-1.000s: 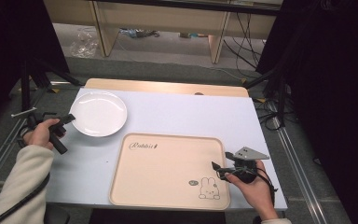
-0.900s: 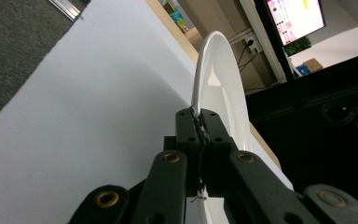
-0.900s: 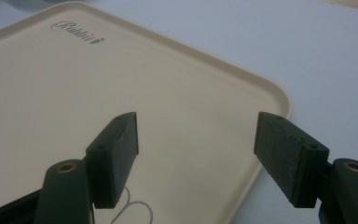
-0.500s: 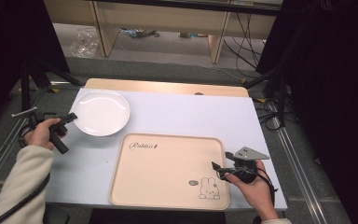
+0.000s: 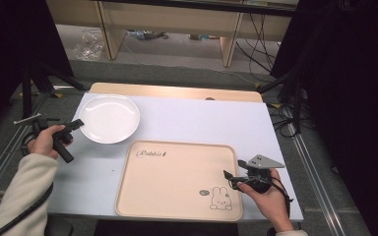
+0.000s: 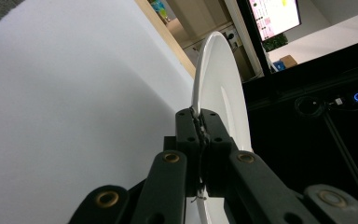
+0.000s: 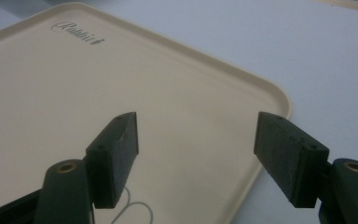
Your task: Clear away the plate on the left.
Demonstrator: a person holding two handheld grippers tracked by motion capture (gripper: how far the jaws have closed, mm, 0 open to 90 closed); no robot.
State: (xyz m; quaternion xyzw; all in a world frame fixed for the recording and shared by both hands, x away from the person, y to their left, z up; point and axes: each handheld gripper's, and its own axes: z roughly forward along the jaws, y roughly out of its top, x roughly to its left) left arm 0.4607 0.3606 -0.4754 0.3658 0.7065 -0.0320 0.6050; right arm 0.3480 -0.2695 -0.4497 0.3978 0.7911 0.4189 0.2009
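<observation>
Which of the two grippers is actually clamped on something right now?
The left gripper: its jaws pinch the white plate's rim. The right gripper stands open above the beige tray.

In the left gripper view the plate (image 6: 223,88) is seen edge-on, its lower rim hidden between the pinching pads and cut off at the bottom edge. The right gripper view cuts off the tray (image 7: 177,93) at left and bottom, leaving the rabbit drawing (image 7: 133,212) a mere curl
</observation>
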